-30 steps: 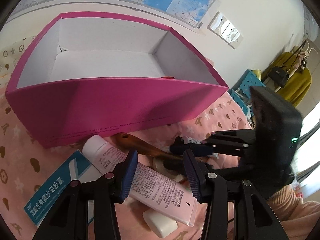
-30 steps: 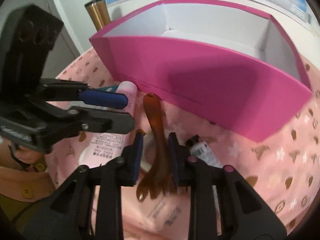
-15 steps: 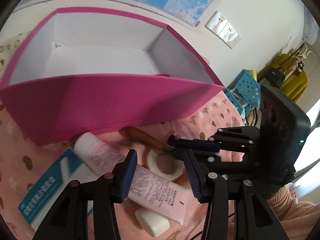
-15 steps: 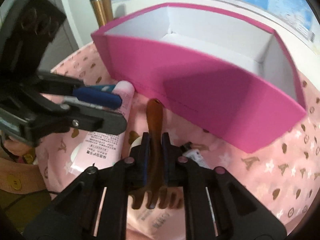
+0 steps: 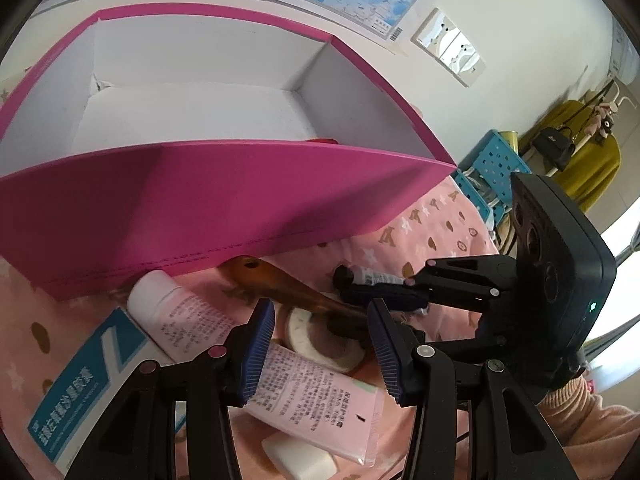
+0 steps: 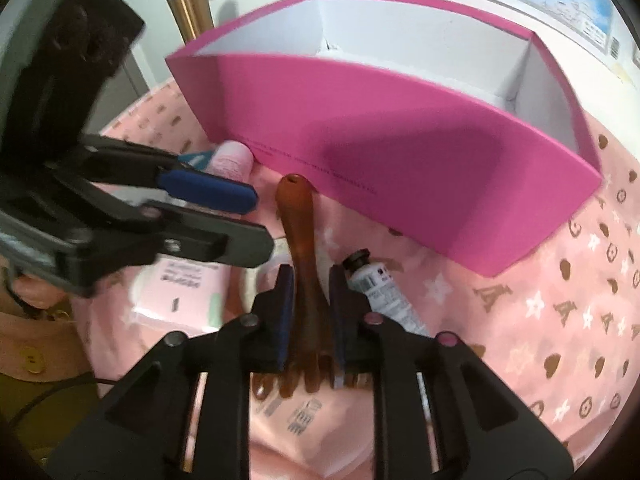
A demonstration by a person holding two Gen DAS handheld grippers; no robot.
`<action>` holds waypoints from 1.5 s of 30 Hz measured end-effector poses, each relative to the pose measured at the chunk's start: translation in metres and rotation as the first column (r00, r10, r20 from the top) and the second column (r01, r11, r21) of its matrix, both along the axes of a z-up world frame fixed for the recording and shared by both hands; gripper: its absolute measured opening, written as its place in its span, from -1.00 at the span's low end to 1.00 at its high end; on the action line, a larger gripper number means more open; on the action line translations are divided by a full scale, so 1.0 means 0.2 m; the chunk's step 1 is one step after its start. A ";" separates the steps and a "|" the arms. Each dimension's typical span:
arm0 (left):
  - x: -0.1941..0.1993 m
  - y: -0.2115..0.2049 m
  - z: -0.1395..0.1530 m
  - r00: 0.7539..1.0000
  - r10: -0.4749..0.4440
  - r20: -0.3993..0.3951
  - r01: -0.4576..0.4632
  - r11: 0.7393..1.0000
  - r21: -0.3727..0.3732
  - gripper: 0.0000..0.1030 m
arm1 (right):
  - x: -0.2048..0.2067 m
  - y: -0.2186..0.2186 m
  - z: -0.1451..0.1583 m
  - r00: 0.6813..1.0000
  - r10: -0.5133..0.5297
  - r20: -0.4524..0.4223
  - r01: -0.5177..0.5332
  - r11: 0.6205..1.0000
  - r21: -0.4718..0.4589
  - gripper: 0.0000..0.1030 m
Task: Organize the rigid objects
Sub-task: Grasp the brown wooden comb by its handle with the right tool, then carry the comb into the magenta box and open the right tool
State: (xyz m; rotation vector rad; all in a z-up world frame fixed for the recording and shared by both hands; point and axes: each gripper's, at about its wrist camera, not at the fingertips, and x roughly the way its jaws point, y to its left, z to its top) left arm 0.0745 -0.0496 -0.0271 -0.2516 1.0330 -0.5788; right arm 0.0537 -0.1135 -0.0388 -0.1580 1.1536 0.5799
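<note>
Between the pads of the right gripper (image 6: 308, 304) lies the amber comb (image 6: 302, 240), the thing this step seems to turn on. Its long axis runs from the teeth at 6 o'clock in the right wrist view to the rounded handle end at 12 o'clock, pointing at the near wall of the pink box (image 6: 400, 160). The jaws are opening at this moment; the comb's neck sits in a narrow gap, and contact with the pads is doubtful. From the left wrist view, the left gripper (image 5: 322, 344) hovers spread and empty over the pink tube (image 5: 256, 348) and a tape roll (image 5: 316, 334), with the comb at about 12 o'clock from its tips. So the right hand is nearer. The box shows bare white floor and walls, save a red sliver at its right corner that I cannot identify. A small white tube (image 6: 380, 292) lies at 3 o'clock of the right claw, on the pink cloth (image 6: 560, 300).
</note>
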 end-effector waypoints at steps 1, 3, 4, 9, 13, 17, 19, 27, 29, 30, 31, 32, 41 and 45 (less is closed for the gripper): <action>0.00 0.01 0.00 1.000 0.005 -0.001 -0.005 1.000 -0.005 -0.05 | 0.00 0.02 0.00 1.000 0.007 0.017 -0.007 1.000 -0.006 -0.57; 0.01 0.03 0.00 1.000 0.014 -0.006 -0.014 1.000 -0.018 -0.05 | 0.00 0.04 0.00 0.999 0.024 0.034 -0.024 0.999 -0.027 -0.58; 0.01 0.04 0.00 1.000 0.016 -0.006 -0.016 1.000 -0.019 -0.05 | 0.00 0.05 0.00 0.999 0.033 0.044 -0.031 0.999 -0.036 -0.60; 0.00 0.02 -0.01 1.000 -0.014 -0.023 0.013 0.999 -0.045 -0.05 | -0.04 0.01 0.03 0.997 0.036 0.064 -0.035 0.999 -0.015 -0.71; 0.01 -0.04 -0.03 0.997 -0.058 -0.051 0.054 0.996 -0.076 -0.04 | -0.07 -0.03 0.08 0.996 0.019 0.085 -0.022 0.999 0.031 -0.74; 0.03 -0.08 -0.04 0.994 -0.083 -0.070 0.076 0.992 -0.100 -0.04 | -0.10 -0.09 0.10 0.997 0.010 0.077 -0.015 0.998 0.062 -0.74; 0.04 -0.10 -0.05 0.993 -0.092 -0.072 0.086 0.992 -0.090 -0.04 | -0.11 -0.10 0.08 0.998 0.005 0.067 -0.008 0.999 0.053 -0.74; 0.05 -0.11 -0.05 0.993 -0.095 -0.074 0.090 0.993 -0.076 -0.04 | -0.08 -0.10 0.04 1.000 -0.010 0.018 0.009 0.999 0.044 -0.72; 0.05 -0.10 -0.05 0.993 -0.092 -0.072 0.087 0.994 -0.071 -0.03 | -0.06 -0.09 0.01 1.000 -0.014 -0.005 0.014 1.000 0.016 -0.65; 0.05 -0.10 -0.05 0.993 -0.092 -0.072 0.087 0.994 -0.070 -0.03 | -0.06 -0.09 0.01 1.000 -0.017 -0.002 0.018 0.999 0.032 -0.63; 0.04 -0.10 -0.05 0.993 -0.090 -0.072 0.086 0.994 -0.068 -0.03 | -0.06 -0.10 0.01 1.000 -0.019 -0.007 0.019 0.999 0.044 -0.64; 0.04 -0.10 -0.05 0.993 -0.089 -0.072 0.084 0.994 -0.067 -0.03 | -0.06 -0.11 0.01 1.000 -0.024 0.001 0.024 0.999 0.048 -0.67; -0.01 -0.14 0.11 0.989 -0.146 0.021 0.147 0.985 -0.091 -0.03 | -0.13 -0.21 0.24 0.993 -0.052 0.110 0.040 0.993 0.112 -0.72; -0.01 -0.16 0.25 0.981 -0.164 0.103 0.173 0.981 -0.090 -0.03 | -0.12 -0.26 0.37 0.981 -0.078 0.176 0.056 0.991 0.125 -0.72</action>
